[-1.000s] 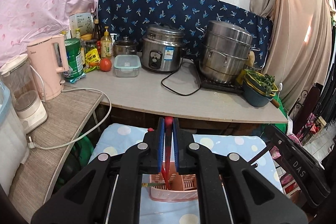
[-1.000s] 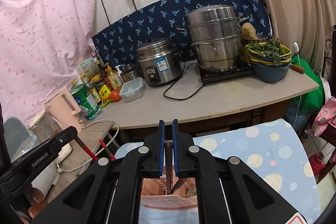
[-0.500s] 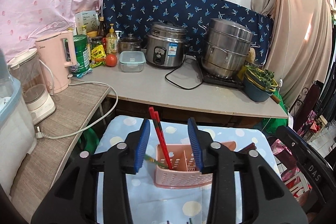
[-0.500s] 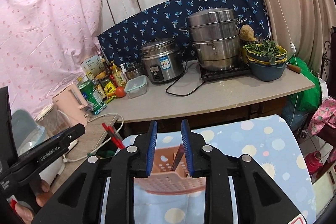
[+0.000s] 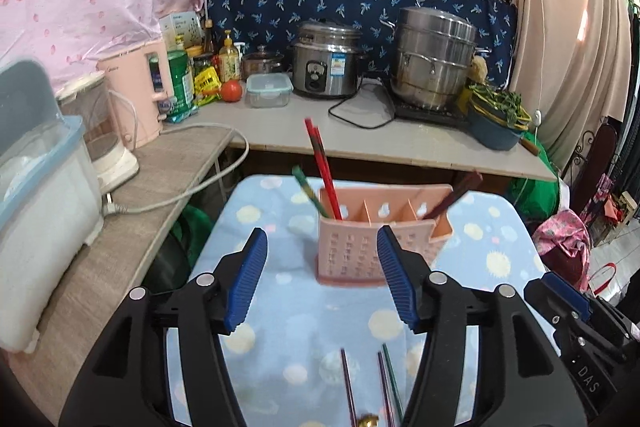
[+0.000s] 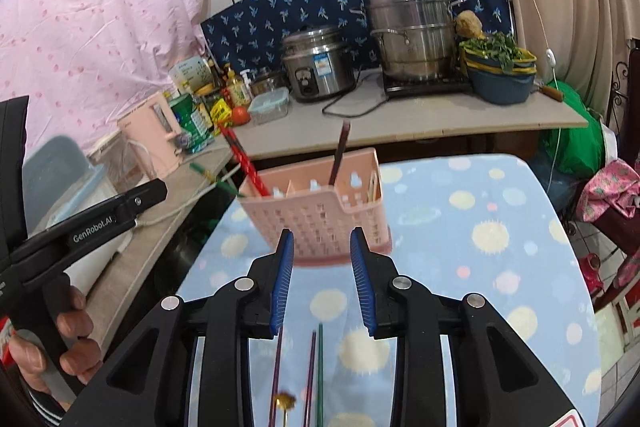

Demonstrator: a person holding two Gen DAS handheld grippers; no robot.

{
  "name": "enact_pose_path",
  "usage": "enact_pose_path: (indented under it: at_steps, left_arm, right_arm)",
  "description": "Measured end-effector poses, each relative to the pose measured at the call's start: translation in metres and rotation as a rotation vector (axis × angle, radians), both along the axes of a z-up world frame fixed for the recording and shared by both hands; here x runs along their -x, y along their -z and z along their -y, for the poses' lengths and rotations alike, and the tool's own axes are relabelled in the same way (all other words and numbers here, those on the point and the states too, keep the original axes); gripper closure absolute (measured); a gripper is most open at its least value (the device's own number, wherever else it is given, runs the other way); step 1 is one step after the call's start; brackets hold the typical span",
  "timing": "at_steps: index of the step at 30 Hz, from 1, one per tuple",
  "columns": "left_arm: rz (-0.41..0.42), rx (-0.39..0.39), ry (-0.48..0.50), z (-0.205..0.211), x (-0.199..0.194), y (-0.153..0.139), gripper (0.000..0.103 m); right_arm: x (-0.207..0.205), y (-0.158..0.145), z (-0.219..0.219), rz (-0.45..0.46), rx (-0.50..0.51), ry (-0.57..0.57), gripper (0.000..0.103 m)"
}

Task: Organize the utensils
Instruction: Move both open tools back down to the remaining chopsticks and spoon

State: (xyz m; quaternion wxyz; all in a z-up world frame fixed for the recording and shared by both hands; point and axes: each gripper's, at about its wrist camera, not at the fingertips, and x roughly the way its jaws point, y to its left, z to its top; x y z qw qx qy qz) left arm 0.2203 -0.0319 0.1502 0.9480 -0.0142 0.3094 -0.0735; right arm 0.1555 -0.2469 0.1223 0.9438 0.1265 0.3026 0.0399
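Observation:
A pink slotted utensil holder (image 5: 372, 239) stands on the blue dotted cloth (image 5: 280, 307); it also shows in the right wrist view (image 6: 320, 215). Red chopsticks (image 5: 322, 171) and a green one (image 5: 308, 193) lean in its left compartment, a dark chopstick (image 5: 454, 197) in its right. My left gripper (image 5: 322, 275) is open and empty, just in front of the holder. My right gripper (image 6: 322, 277) is open and empty too, near the holder's front. Loose purple and green chopsticks (image 6: 314, 371) lie on the cloth below the grippers.
Behind the cloth-covered table runs a counter (image 5: 360, 135) with a rice cooker (image 5: 326, 69), a steel steamer pot (image 5: 434, 57), a bowl of greens (image 5: 498, 119), a pink kettle (image 5: 138, 95) and bottles. A side shelf (image 5: 120, 227) with appliances stands left.
Both grippers opened, let go of the chopsticks they held into the holder, and pulled back toward me. The loose chopsticks on the cloth have come into view.

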Motion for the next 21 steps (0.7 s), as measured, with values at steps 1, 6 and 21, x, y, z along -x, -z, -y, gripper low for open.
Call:
enact_pose_path:
  at_steps: [1,6,21]
  left_arm:
    - [-0.009,0.002,0.001,-0.001,0.005,0.004,0.047]
    - [-0.059,-0.023,-0.004,-0.009,0.036,0.036,0.045]
    - [-0.277,-0.061,0.006,-0.021,0.094,0.141,0.045]
  right_arm:
    - [0.007,0.006,-0.001,-0.012,0.002,-0.007,0.074]
    - [0.043,0.039,-0.015,-0.081,0.054,-0.042,0.074]
    - [0.109,0.144,-0.039,-0.291,0.087,-0.085,0.074]
